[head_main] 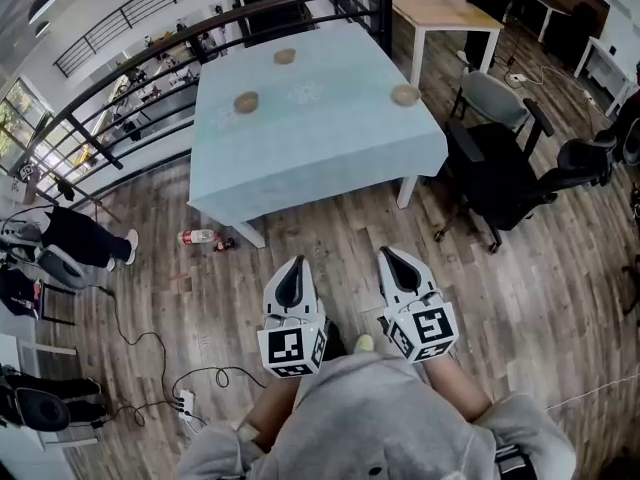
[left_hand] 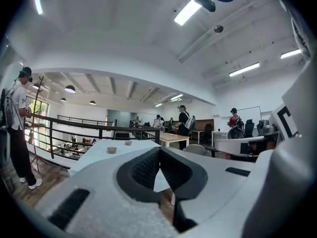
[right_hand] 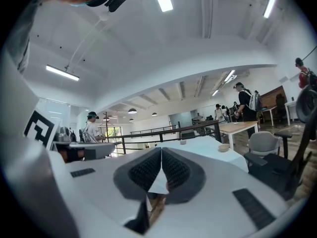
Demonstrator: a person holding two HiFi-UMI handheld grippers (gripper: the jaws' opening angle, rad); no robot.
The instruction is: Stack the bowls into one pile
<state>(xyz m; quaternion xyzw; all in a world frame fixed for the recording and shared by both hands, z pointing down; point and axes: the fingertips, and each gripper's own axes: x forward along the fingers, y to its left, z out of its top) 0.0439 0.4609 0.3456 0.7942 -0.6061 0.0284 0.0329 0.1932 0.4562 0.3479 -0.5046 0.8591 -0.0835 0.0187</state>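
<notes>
Three small tan bowls stand apart on a table with a light blue cloth [head_main: 310, 138]: one at the far middle [head_main: 285, 56], one at the left [head_main: 246, 101], one near the right edge [head_main: 405, 95]. My left gripper [head_main: 294, 274] and right gripper [head_main: 396, 262] are held low over the wooden floor, well short of the table, both shut with nothing between the jaws. In the left gripper view two bowls [left_hand: 112, 150] show far off past the shut jaws. In the right gripper view one bowl [right_hand: 224, 147] sits near the table's right edge.
A black railing [head_main: 150, 58] runs behind and left of the table. Black office chairs [head_main: 500, 173] stand to its right, a wooden desk [head_main: 440, 8] beyond. A bottle [head_main: 200, 237] lies on the floor by the table's near left corner. Cables and a power strip [head_main: 185, 400] lie left. People stand about the room.
</notes>
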